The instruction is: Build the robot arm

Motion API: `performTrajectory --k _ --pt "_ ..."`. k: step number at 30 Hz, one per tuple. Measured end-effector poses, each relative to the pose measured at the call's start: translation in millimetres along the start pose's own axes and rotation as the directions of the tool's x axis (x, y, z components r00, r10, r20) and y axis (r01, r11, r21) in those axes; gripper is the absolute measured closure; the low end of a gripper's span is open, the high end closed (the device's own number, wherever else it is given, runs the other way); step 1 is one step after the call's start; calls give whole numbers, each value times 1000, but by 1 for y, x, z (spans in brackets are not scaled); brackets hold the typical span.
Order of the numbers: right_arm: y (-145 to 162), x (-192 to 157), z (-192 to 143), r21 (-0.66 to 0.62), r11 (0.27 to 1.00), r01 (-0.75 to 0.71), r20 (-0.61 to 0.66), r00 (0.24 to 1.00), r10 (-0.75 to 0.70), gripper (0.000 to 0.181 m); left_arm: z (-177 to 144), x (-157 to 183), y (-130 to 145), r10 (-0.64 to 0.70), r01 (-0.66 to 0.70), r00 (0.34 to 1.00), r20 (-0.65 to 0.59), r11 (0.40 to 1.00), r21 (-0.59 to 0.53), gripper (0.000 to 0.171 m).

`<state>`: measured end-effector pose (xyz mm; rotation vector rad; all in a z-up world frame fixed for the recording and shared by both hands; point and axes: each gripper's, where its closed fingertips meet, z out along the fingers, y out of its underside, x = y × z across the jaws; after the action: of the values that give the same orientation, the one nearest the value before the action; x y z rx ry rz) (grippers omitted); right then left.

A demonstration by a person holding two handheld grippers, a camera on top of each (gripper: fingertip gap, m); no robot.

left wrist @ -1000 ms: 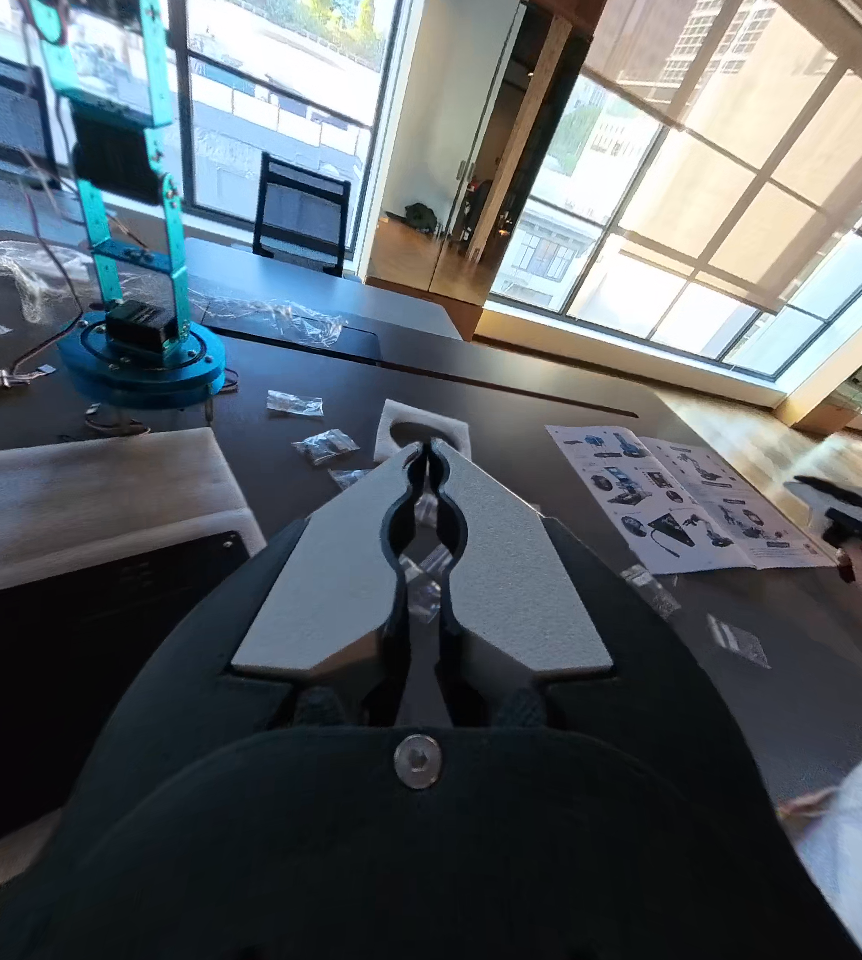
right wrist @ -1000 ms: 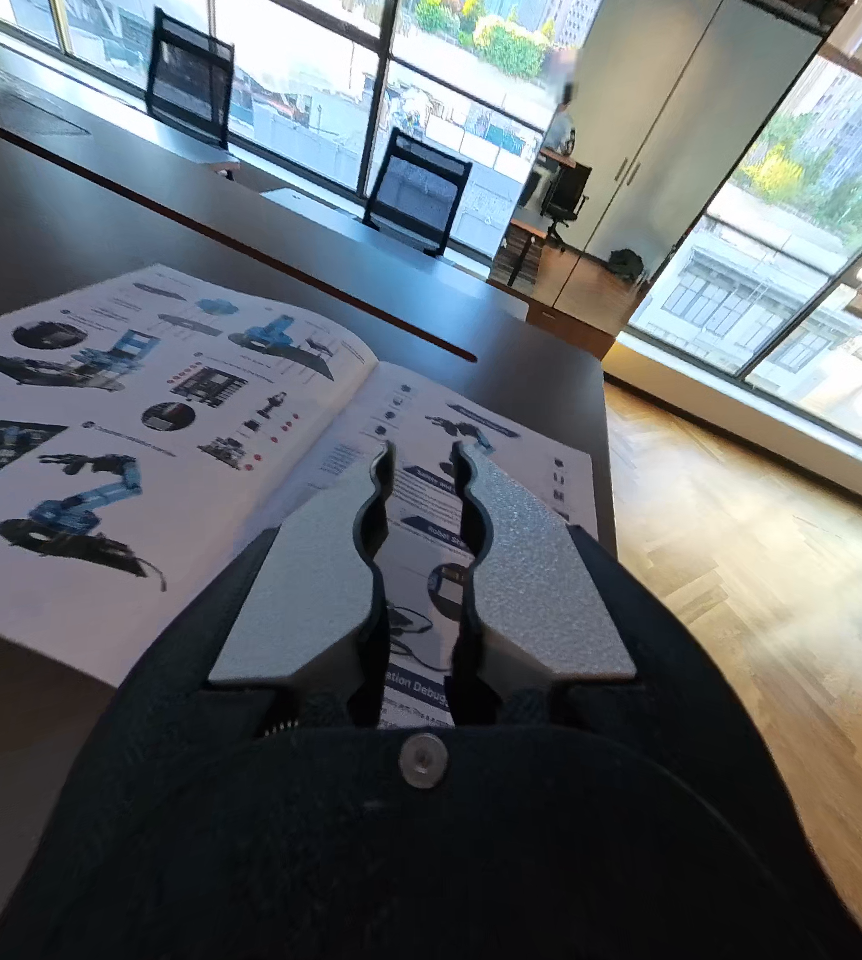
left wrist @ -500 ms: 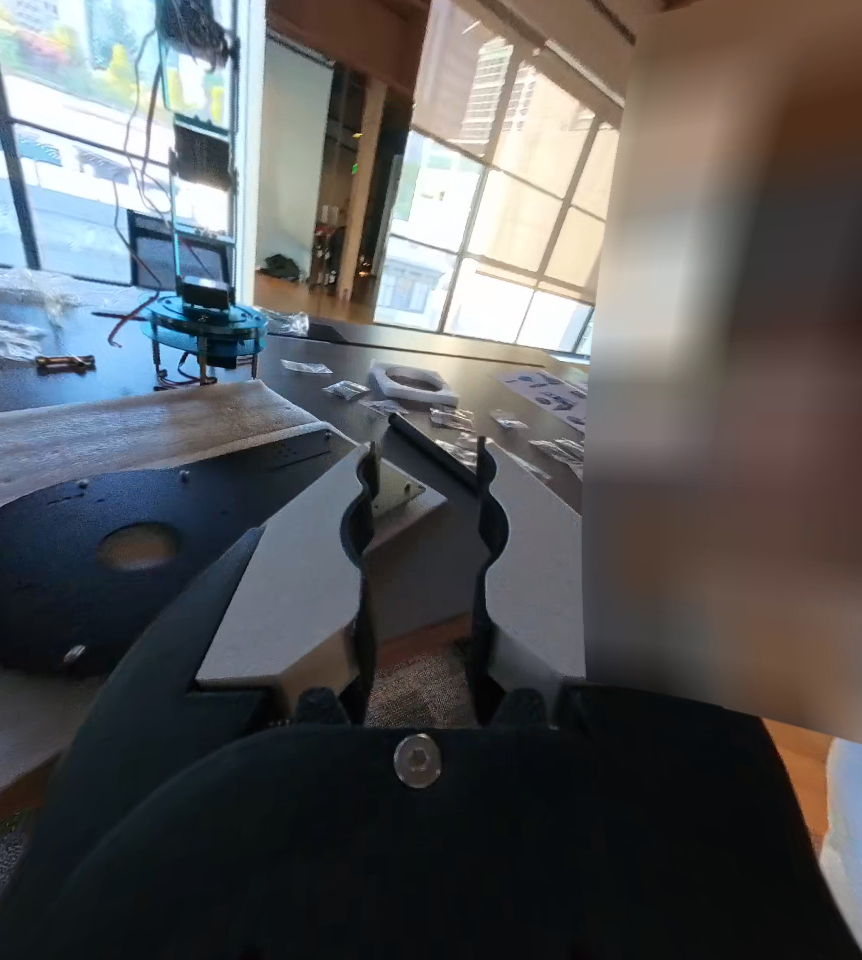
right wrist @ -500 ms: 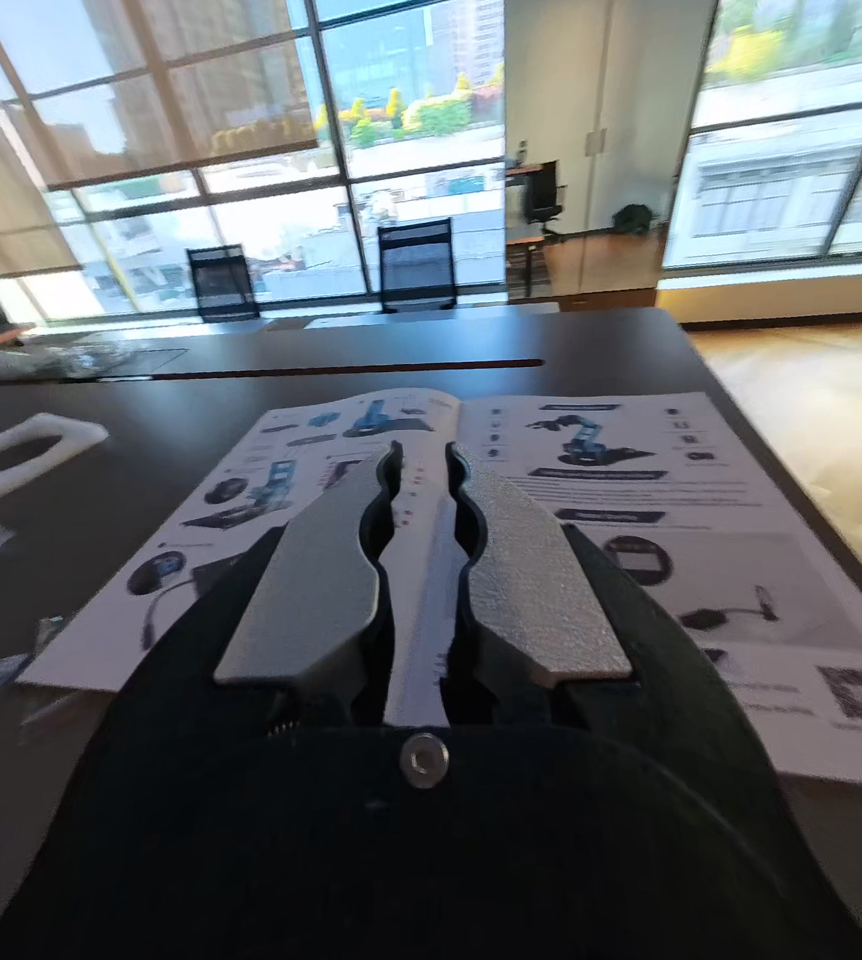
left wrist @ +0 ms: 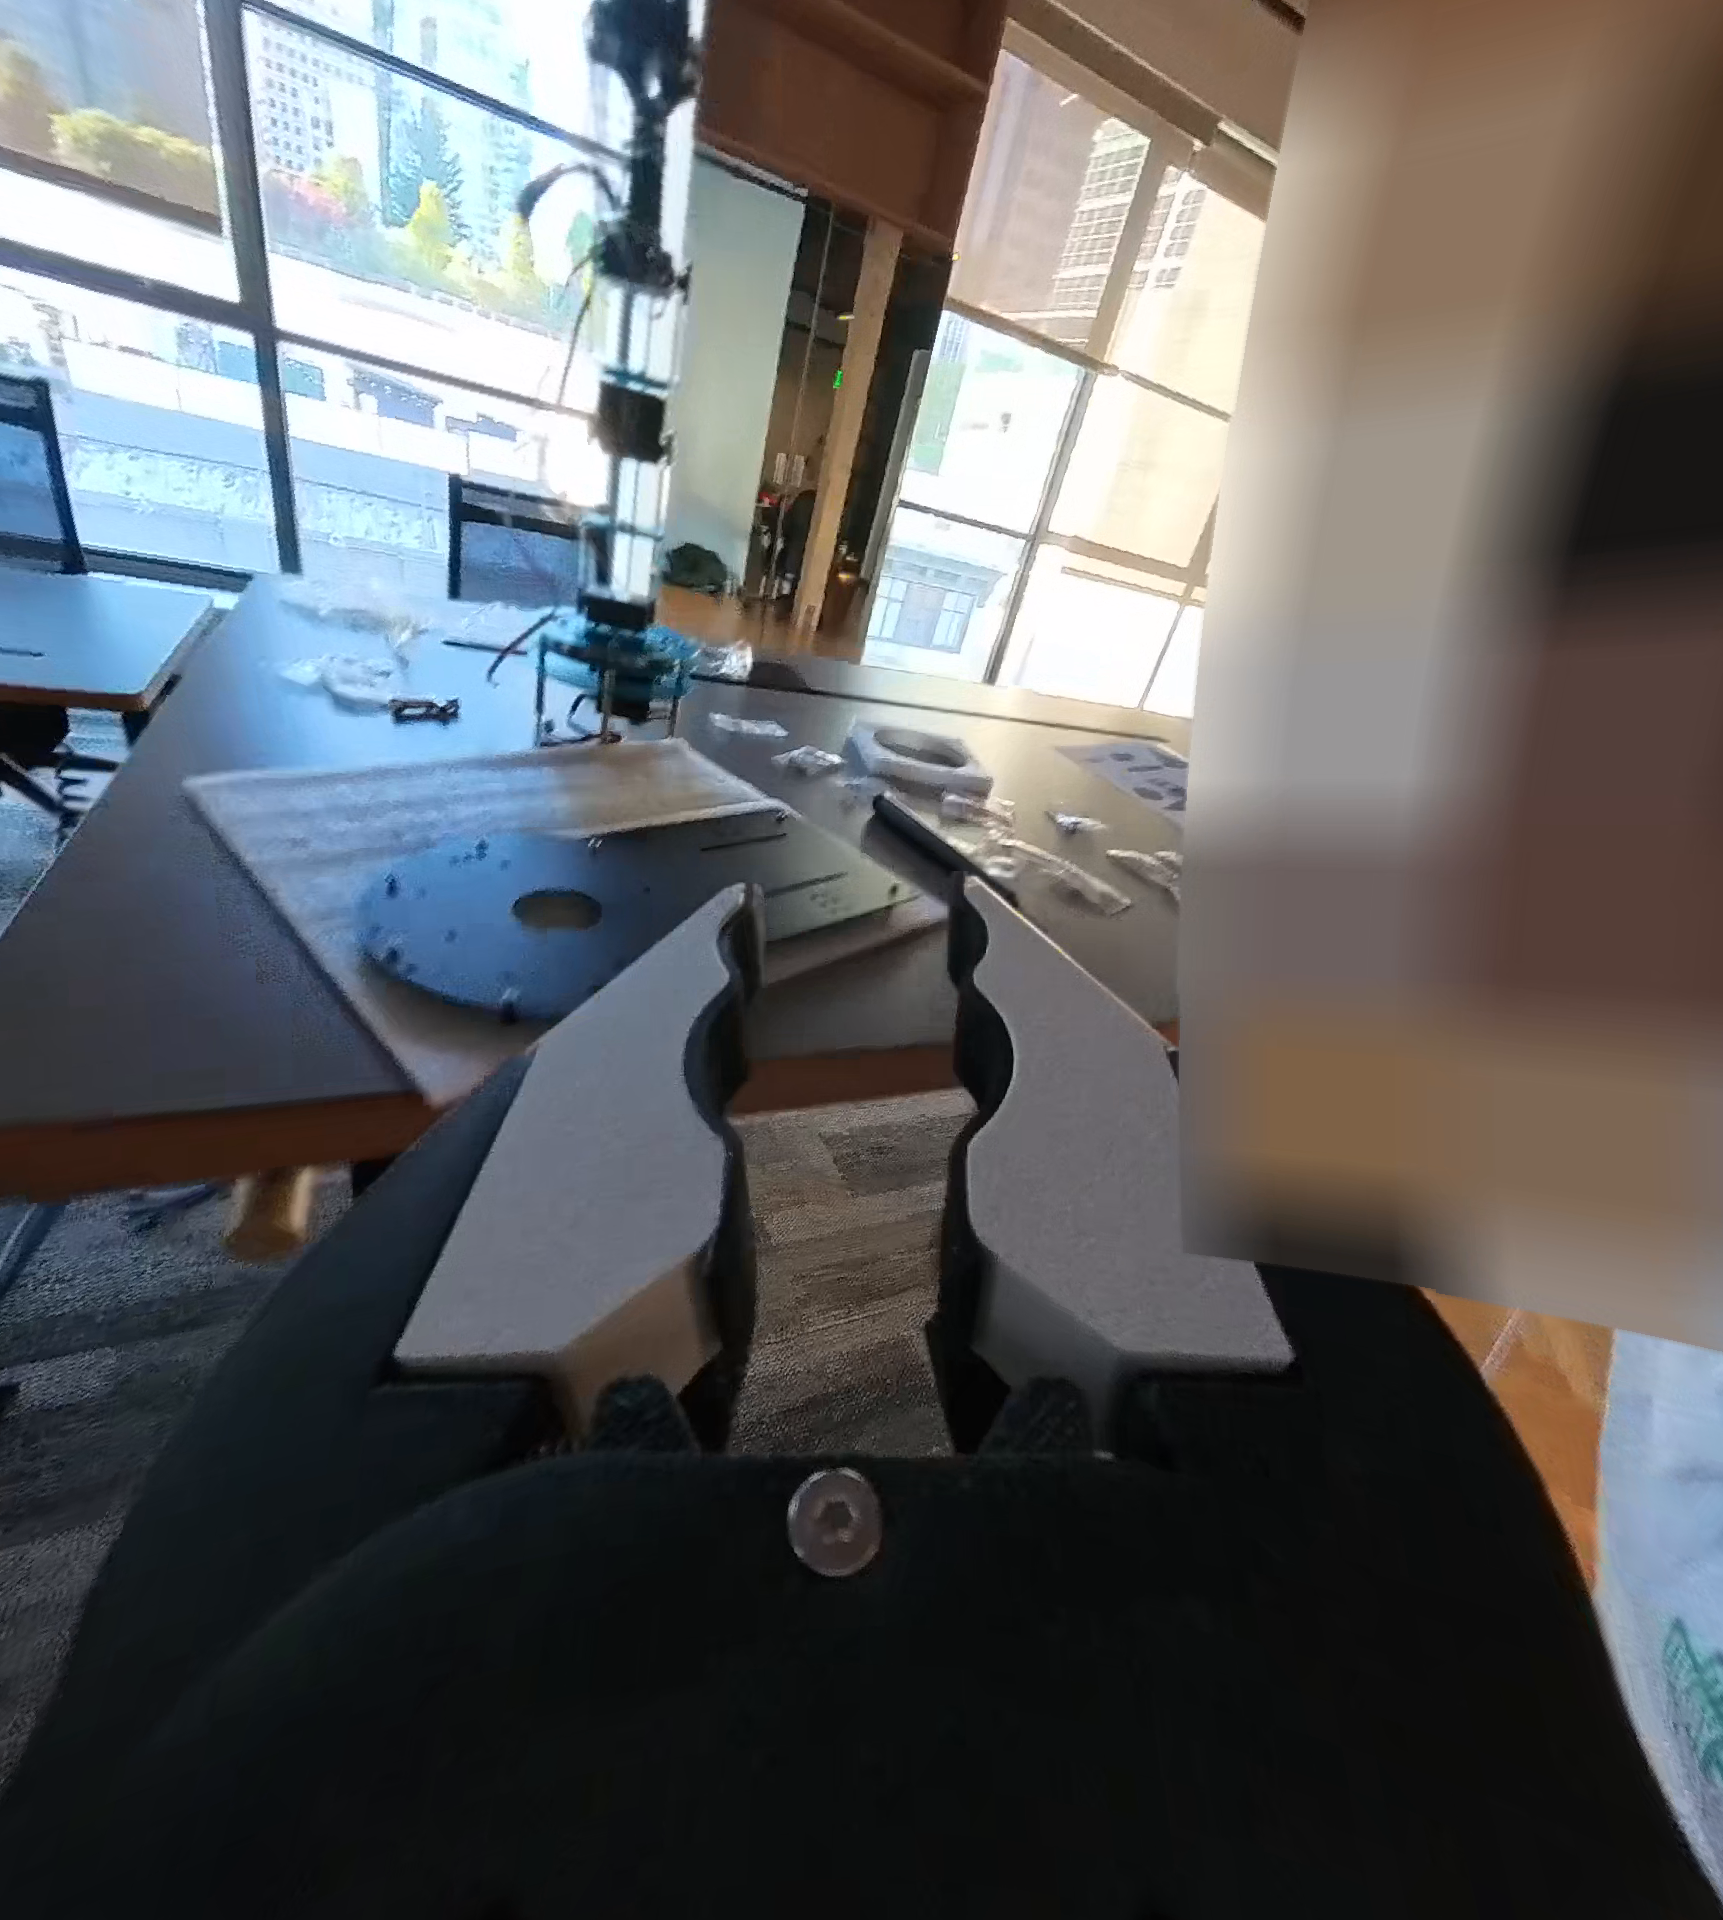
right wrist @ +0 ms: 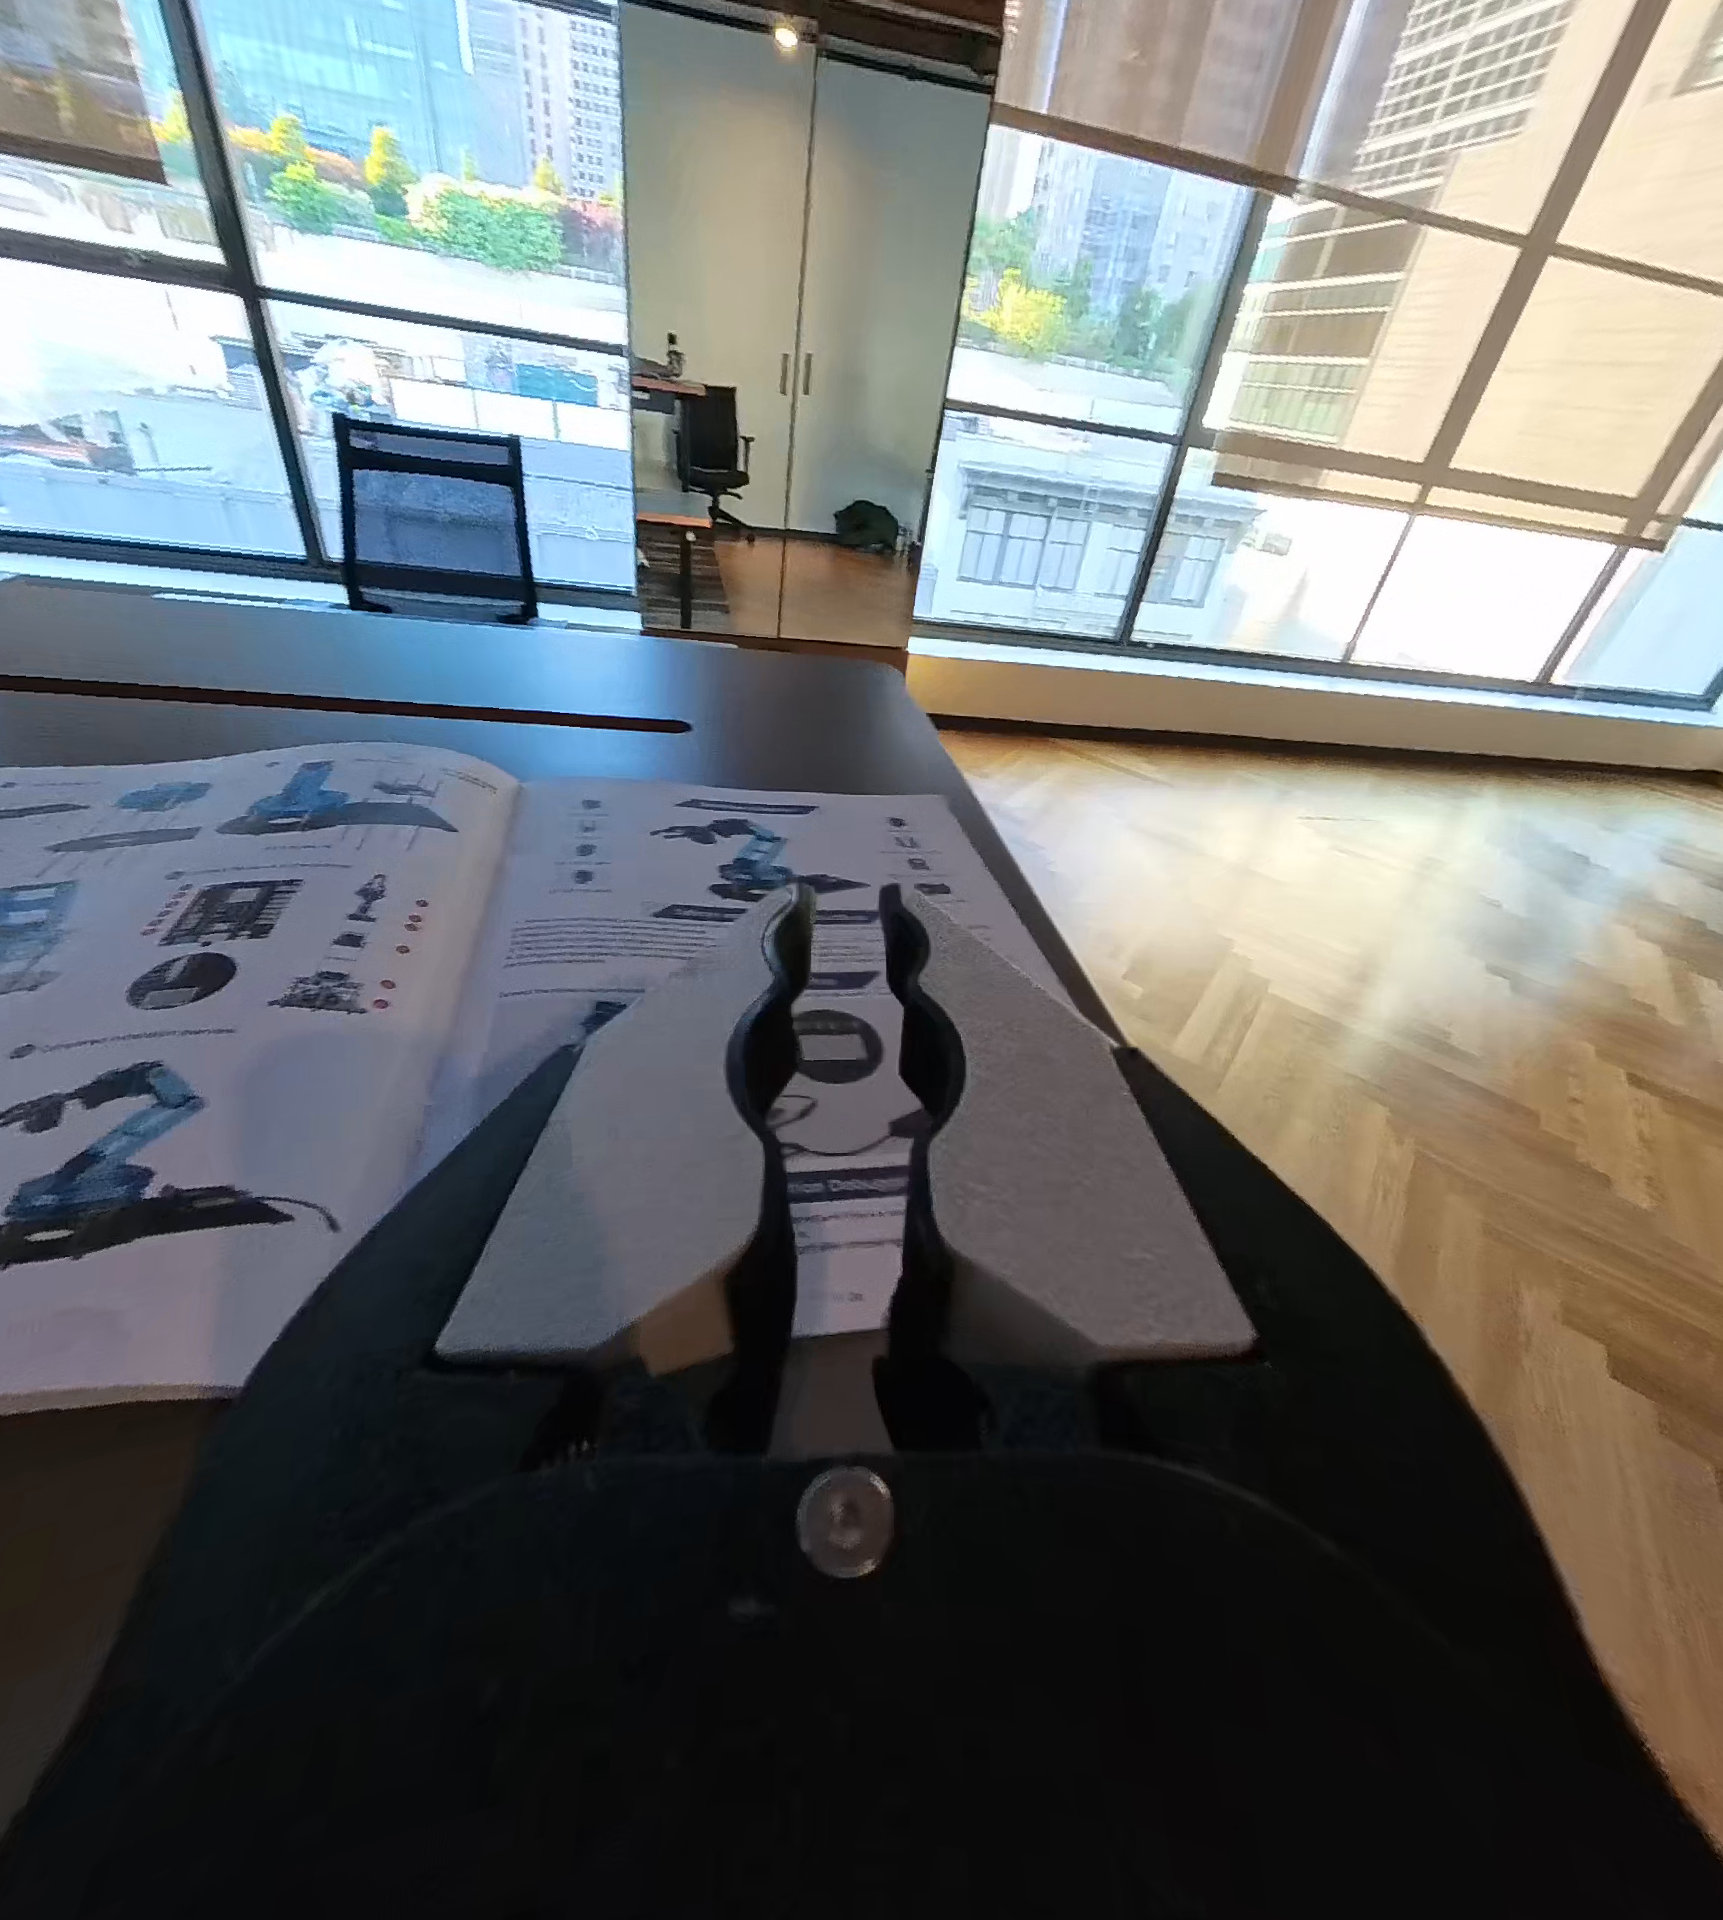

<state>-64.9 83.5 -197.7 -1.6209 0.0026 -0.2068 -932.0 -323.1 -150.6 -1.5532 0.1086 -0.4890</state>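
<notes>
My left gripper (left wrist: 855,891) is open and empty. It hangs off the near edge of the dark table (left wrist: 140,997), over the carpet. Just beyond its tips lies a black plate with a round hole (left wrist: 483,925) on a pale sheet (left wrist: 400,810). My right gripper (right wrist: 841,900) is open by a narrow gap and empty. It is low over the right page of an open illustrated booklet (right wrist: 213,987), near the table's right edge (right wrist: 982,821).
A blue robot arm on a round base (left wrist: 618,655) stands at the back of the table. A white foam frame (left wrist: 919,753) and several small plastic bags (left wrist: 1054,878) lie to the right. A large blurred patch covers the right of the left wrist view. Wood floor (right wrist: 1408,1039) lies beyond the table.
My left gripper has opened and drawn back from over the table to beyond its near edge. My right gripper has swung right, over the booklet's right page, and its gap has narrowed.
</notes>
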Motion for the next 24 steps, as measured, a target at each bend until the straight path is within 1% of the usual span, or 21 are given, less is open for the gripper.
performTrajectory --k 1,3,6,9,11,14,16,19,22,24 --pt "0 -6 1 5 1000 -4 24 1000 4 171 8 8 -11 6 -6 1000 -10 1000 -1 138" --pt "-2 -22 2 21 999 -34 99 995 32 171 28 30 -39 42 -42 999 -23 999 8 139" --pt "-9 -51 0 49 997 -61 243 969 48 171 70 68 -83 76 -76 997 -29 997 31 139" --pt "-12 -83 -5 32 989 -141 404 907 116 170 118 99 -107 70 -70 998 5 997 31 137" --pt "-10 -98 -10 -9 986 -164 473 868 149 171 149 113 -112 35 -37 999 41 998 49 136" --pt "-1 -106 -11 -59 996 -69 515 852 90 170 190 124 -112 -33 27 995 97 997 68 136" --pt "1 -101 -2 -79 997 21 537 843 24 170 215 124 -115 -67 58 988 137 996 72 135" --pt "6 -82 28 -109 986 126 535 843 -48 169 245 122 -119 -82 74 976 202 996 47 135" --pt "6 -71 47 -88 985 147 538 839 -77 169 267 122 -121 -57 55 961 272 998 12 135" --pt "11 -73 45 -94 986 137 555 830 -62 169 282 126 -125 -45 45 956 290 999 7 135"
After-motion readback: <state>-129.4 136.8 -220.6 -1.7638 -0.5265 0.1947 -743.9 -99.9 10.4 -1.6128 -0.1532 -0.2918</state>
